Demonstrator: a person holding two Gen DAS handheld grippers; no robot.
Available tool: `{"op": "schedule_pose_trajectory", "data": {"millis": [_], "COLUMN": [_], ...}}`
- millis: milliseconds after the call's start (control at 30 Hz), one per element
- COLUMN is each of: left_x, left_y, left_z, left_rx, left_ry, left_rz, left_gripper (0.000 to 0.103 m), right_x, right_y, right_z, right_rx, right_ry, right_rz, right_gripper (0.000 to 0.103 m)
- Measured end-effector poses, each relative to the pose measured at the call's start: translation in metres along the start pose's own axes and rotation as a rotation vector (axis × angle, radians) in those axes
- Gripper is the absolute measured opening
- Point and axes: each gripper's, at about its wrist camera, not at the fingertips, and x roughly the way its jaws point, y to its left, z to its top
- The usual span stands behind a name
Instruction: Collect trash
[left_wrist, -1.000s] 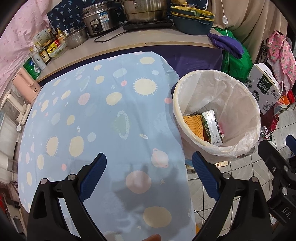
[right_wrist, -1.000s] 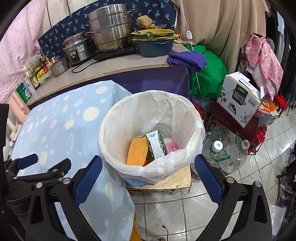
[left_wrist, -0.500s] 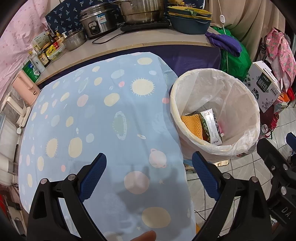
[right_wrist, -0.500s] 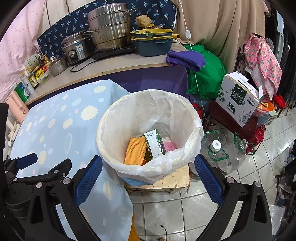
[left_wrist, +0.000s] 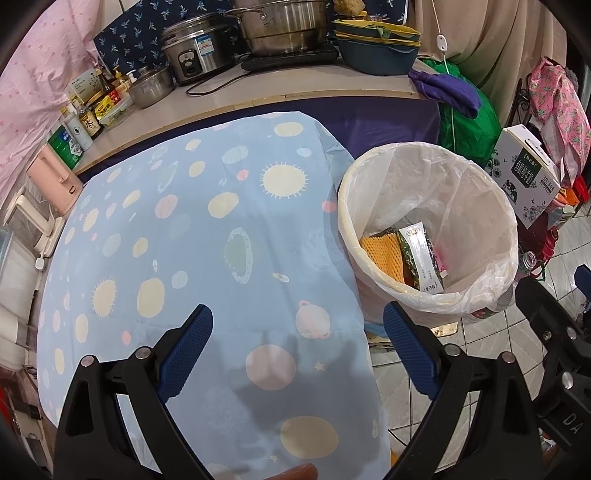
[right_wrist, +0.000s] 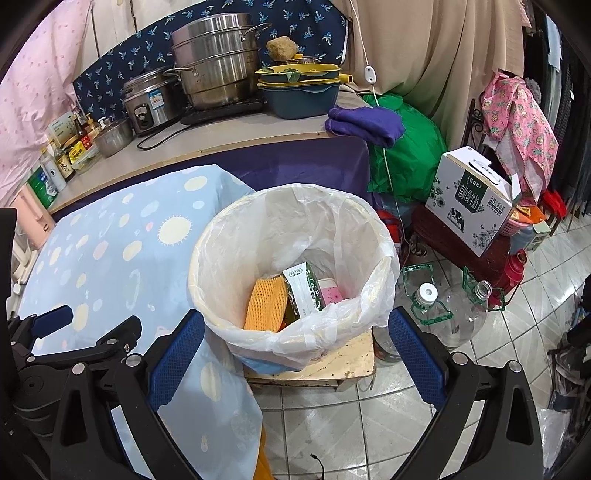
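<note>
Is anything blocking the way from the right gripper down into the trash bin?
Nothing visible does. The right gripper is open and empty, with the trash bin directly ahead of it. The bin's mouth is uncovered, its liner folded over the rim, and a yellow foam net and a packet lie at the bottom.

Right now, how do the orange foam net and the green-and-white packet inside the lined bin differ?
The orange foam net is one plain colour with a mesh texture; the green-and-white packet is smooth and printed with text. The net lies nearer the table side of the trash bin; the packet lies nearer the middle, beside a pink item. Both lean at the bottom of the bag, touching each other, and neither open gripper, left gripper or right gripper, holds them.
</note>
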Motion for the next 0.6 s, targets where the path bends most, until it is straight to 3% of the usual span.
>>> {"op": "schedule_pose_trajectory", "data": {"millis": [600], "left_x": [-0.0018], "left_y": [-0.0010], "left_z": [-0.0007], "left_rx": [-0.008], "left_ry": [-0.006], "left_rz": [0.000], "left_gripper": [0.089], "right_x": [-0.0006], "right_y": [-0.0002], "right_z": [-0.0013], "right_rx": [0.001], "right_ry": [0.001], "right_rz": [-0.001], "right_gripper": [0.096]}}
